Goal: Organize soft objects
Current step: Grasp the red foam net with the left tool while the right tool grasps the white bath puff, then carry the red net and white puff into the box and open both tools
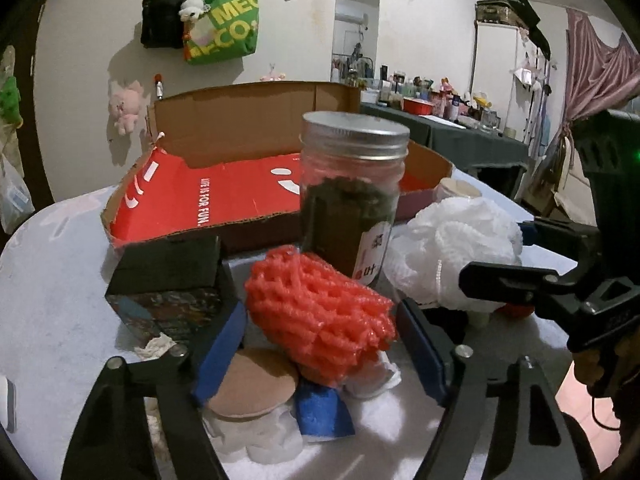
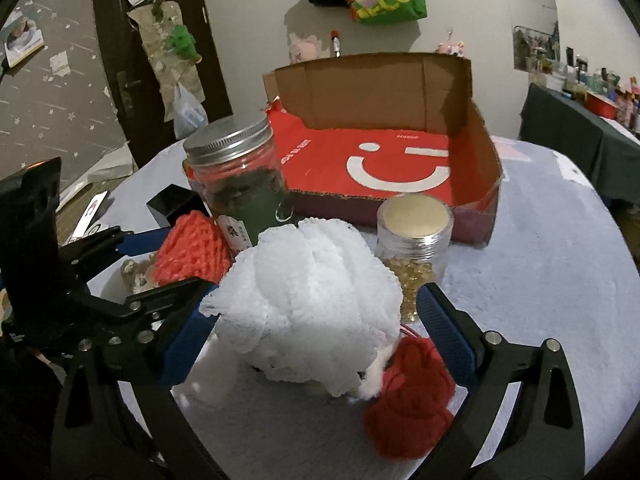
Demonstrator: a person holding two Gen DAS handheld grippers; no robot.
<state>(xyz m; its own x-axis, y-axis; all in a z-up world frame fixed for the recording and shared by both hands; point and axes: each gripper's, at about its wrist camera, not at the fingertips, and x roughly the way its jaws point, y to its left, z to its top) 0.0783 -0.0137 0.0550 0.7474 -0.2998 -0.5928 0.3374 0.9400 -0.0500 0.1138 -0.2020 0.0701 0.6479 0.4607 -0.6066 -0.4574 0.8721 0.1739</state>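
Left wrist: left gripper [image 1: 320,340] jaws parted around the red foam net [image 1: 320,312], pads not clearly pressing; net sits just before the tall jar [image 1: 352,192]. Right wrist: right gripper [image 2: 320,340] wide, straddling the white mesh pouf [image 2: 308,304] on the table [image 2: 560,280], no grip.

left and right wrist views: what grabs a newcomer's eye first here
In the left view, a bright orange-red foam mesh sleeve sits between the left gripper fingers, in front of a tall clear jar with a silver screw lid. In the right view, a fluffy white mesh bath puff fills the right gripper, before an open cardboard box with a red floor.
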